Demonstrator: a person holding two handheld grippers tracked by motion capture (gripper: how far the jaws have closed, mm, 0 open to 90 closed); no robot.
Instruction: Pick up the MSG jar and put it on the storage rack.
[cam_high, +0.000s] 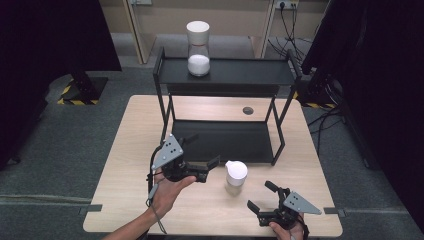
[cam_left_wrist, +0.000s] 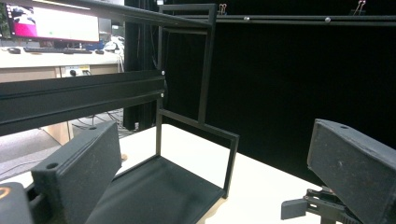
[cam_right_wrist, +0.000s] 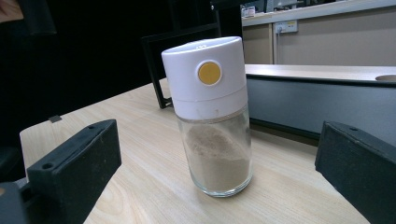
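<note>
At lower centre of the high view, the spice jar (cam_high: 236, 176) stands upright between my left gripper (cam_high: 212, 167) and right gripper (cam_high: 261, 196), both spread wide, holding nothing.

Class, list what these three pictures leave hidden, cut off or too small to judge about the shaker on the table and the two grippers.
- Shaker: its back is hidden in the right gripper view; its yellow button is too small in the high view.
- Right gripper: the hand is cut off by the high view's bottom edge.
- Left gripper: its far jaw is cut off by the left gripper view's edge.
</note>
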